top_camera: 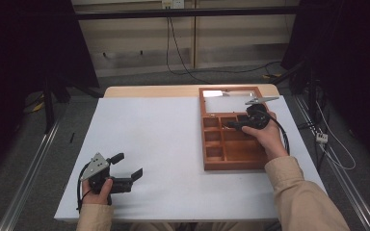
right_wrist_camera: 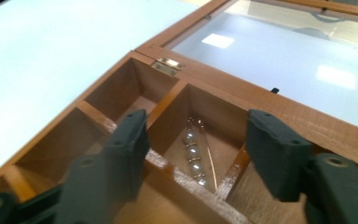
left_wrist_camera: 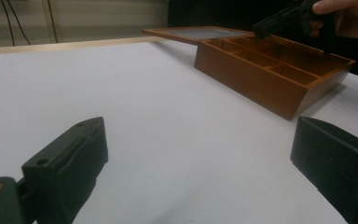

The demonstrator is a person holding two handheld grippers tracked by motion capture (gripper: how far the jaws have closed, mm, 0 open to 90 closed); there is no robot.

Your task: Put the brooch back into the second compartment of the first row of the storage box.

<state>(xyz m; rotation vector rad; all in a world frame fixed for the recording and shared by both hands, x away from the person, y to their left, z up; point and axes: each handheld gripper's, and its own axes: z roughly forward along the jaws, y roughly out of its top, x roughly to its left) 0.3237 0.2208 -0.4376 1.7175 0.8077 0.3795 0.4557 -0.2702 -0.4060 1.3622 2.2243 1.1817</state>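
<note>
A smooth, matt white bench (top_camera: 164, 144) carries a compartmented box (top_camera: 231, 154) of reddish-brown wood with a satin finish, its open lid (right_wrist_camera: 279, 56) a glossy pane that reflects lights, hung on a brass-coloured metal hinge (right_wrist_camera: 169, 65). Shiny pearl-like beads (right_wrist_camera: 192, 156) lie in one compartment. Both tongs show matt black plastic.

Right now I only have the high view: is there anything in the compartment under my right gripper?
Observer: Yes. The right gripper view shows a string of pearl-like beads lying in a compartment of the wooden box, between the open fingers.
Operator: Is the lid fully back?
Observer: The glass lid lies open behind the brass hinge.
Operator: And the compartments beside the beads?
Observer: The ones left of it look empty in the right gripper view.
Operator: What about the left gripper?
Observer: The left gripper view shows its fingers wide open over bare table, well short of the box.
</note>
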